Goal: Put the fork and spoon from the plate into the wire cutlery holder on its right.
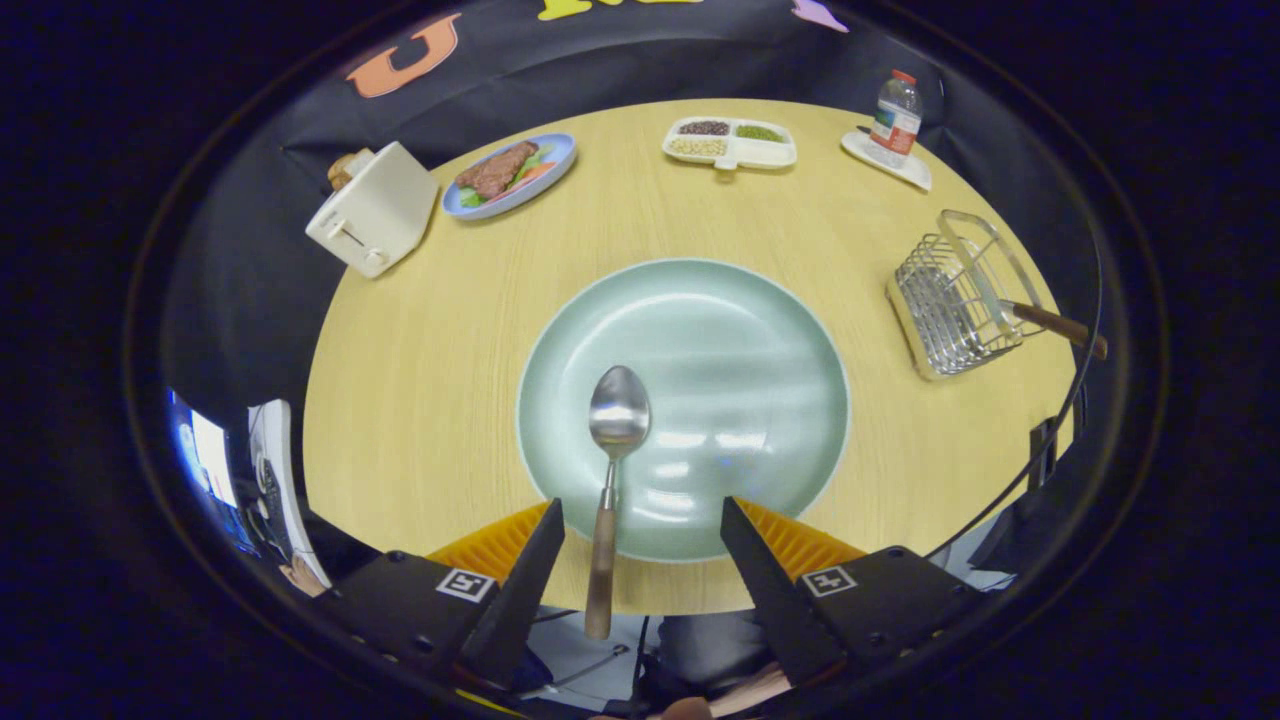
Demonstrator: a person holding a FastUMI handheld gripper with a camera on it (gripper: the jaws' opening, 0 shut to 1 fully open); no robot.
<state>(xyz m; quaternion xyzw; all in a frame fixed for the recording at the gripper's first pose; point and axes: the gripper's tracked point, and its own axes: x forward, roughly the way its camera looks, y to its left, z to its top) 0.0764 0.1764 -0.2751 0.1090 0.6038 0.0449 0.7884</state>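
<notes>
Pale green, the plate sits in the middle of the round wooden desk. On the plate's near left part lies the spoon, bowl up on the glaze, its wooden handle running back over the plate's rim and past the desk edge. The tool hovers at the plate's near rim with its fingers spread wide, gripping nothing; the spoon handle passes between them, nearer the left finger. Right of the plate, well apart, stands the wire cutlery holder with the fork already in it, handle poking out away from the plate.
</notes>
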